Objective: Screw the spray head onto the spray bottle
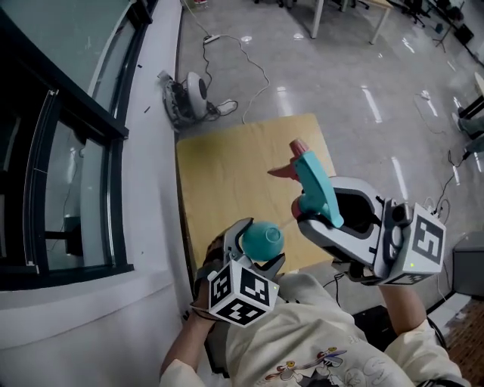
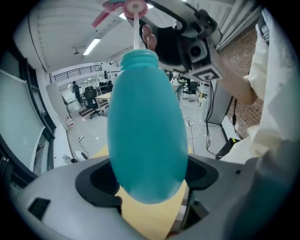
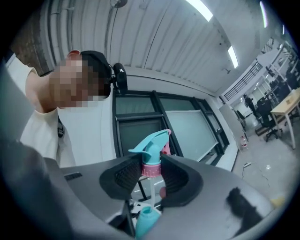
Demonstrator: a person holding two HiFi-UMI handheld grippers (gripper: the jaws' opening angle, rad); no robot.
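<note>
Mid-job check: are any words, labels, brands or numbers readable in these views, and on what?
None can be read.
Spray bottle: plain teal, no label shows.
Spray head: no print shows.
Marker cubes: black-and-white square patterns only, no letters.
Shirt: cartoon print, any lettering too small to read.

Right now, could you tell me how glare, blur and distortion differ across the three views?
Head view: sharp, with glare streaks on the floor. Left gripper view: fisheye with dark corners; the bottle looms large and soft. Right gripper view: fisheye too; the spray head is fairly sharp, ceiling lights bright.
</note>
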